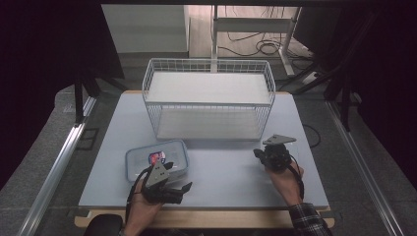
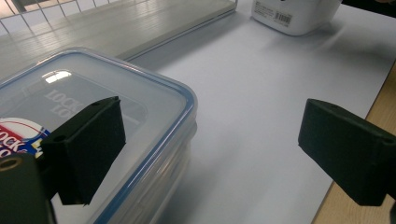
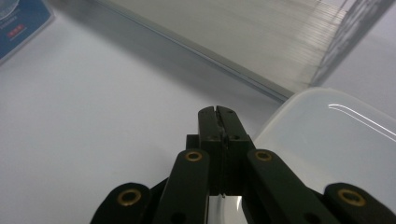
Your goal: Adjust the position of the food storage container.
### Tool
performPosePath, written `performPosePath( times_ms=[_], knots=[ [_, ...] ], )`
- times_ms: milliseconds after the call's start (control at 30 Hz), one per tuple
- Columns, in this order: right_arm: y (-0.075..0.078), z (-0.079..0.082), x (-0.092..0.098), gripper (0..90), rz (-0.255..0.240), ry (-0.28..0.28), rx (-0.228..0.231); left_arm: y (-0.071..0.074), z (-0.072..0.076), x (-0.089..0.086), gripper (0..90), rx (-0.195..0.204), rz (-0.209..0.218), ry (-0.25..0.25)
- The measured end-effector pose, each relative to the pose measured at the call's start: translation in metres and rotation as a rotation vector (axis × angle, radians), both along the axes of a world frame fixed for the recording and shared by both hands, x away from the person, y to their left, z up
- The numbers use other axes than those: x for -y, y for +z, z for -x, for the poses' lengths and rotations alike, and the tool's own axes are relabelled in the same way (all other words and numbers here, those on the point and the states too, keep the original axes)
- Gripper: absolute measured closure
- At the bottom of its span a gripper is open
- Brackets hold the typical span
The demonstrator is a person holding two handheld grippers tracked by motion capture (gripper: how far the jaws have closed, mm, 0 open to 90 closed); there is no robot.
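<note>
The left hand-held gripper (image 2: pixel 210 154) stands with its jaws spread wide, one pad over the lid of the clear lidded box (image 1: pixel 156 160) and the other out past the box's near corner, neither pressing on it; the step in hand looks to be a grasp on that box. To do it well, the jaws should probably straddle the corner or a short side squarely, drop low enough to catch the body under the lid's lip, and close slowly so the smooth plastic does not skate across the counter (image 1: pixel 221 172).

The box lies in front of the wire basket (image 1: pixel 208 98), towards the basket's left end and near it; it is a shallow rounded rectangle, clear, with a blue-edged lid (image 2: pixel 159 144), raised lettering and a red, white and blue label.

The right hand-held gripper (image 3: pixel 218 116) is closed on nothing, in front of the basket's right end, just beside a frosted white tub (image 3: pixel 336 140).
</note>
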State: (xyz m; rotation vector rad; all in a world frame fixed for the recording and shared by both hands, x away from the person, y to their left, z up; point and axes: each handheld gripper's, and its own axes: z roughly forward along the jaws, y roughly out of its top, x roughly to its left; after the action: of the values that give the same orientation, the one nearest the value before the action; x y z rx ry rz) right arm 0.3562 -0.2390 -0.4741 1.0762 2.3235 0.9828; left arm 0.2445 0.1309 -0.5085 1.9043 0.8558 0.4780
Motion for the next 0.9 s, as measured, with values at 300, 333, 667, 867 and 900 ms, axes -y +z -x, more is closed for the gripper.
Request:
performPosePath(
  times_ms=[300,333,667,867,900],
  knots=[
    [0.001,-0.001,0.02,89.1,-0.013,-0.047,-0.003,0.0,0.0,0.0,7.3,0.002,-0.002,0.001],
    [0.002,-0.001,0.022,89.1,-0.013,-0.052,-0.003,0.0,0.0,0.0,7.3,0.002,-0.001,0.0],
    [0.001,0.0,0.035,89.0,-0.008,-0.092,0.004,0.001,-0.002,0.001,7.0,-0.019,-0.013,0.009],
    [0.003,0.004,0.029,88.9,-0.021,-0.055,0.032,0.01,-0.001,-0.003,7.7,-0.031,-0.051,0.031],
    [0.003,0.007,0.026,88.9,-0.038,-0.039,0.039,0.015,-0.001,-0.011,14.1,-0.023,-0.071,0.071]
  ],
)
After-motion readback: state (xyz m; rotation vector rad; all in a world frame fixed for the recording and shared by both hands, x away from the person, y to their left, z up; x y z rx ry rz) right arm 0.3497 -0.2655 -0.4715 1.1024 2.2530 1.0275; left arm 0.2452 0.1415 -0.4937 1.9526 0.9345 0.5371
